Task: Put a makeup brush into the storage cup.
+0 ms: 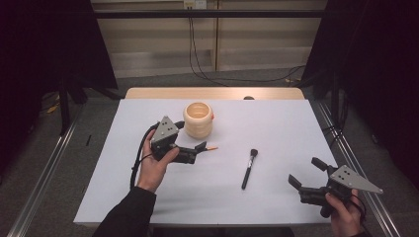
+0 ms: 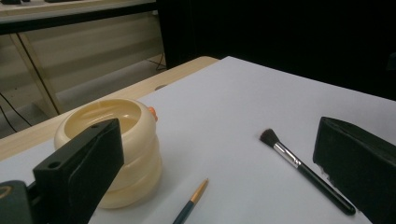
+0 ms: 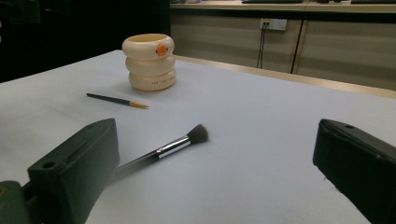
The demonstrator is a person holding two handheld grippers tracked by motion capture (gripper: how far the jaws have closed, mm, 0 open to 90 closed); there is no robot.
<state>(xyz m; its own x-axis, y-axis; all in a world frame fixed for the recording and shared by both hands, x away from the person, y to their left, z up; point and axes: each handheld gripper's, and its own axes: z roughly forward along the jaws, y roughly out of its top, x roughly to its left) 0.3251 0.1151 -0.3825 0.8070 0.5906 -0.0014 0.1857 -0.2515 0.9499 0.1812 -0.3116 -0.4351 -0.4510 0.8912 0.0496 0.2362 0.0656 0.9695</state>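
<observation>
- Left hand-held gripper [image 1: 201,148]: jaws spread, nothing between them, hovering just over the thin pencil brush [image 1: 211,148] beside the cream holder [image 1: 198,120].
- Right hand-held gripper [image 1: 306,174]: also spread and empty, low over the desk [image 1: 276,123] at its near right.
- We read the step as the approach; nothing is picked up yet.
- Next move, we judge: lower the left jaws astride the thin brush and close.
- Makeup brush [image 1: 248,168] lies flat mid-desk, between both grippers, bristles pointing away from us.
</observation>
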